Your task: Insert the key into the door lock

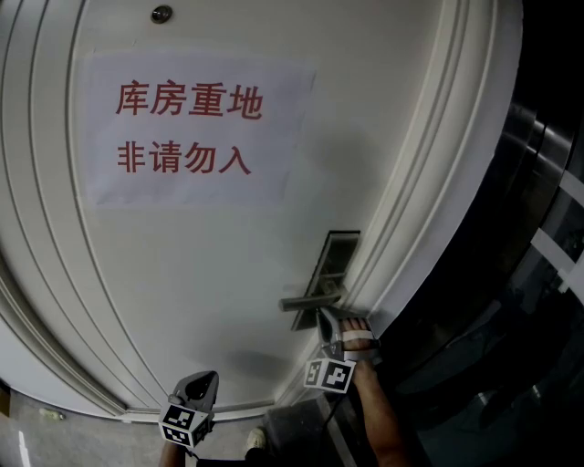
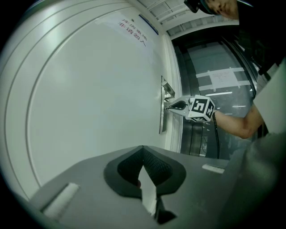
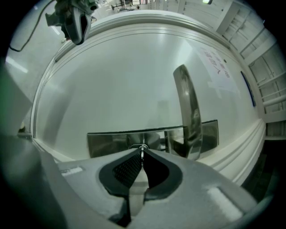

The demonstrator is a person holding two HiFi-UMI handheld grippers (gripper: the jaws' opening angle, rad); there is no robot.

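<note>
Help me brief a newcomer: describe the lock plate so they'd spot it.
Find the white door with the red-lettered notice. Lower right, by the door's edge, is the lock plate: a tall metal rectangle carrying a lever handle, unlike the small round fitting up top.

Sign upper left on door; lock plate with handle at right edge. Right gripper sets key at lock plate, left gripper well apart.
</note>
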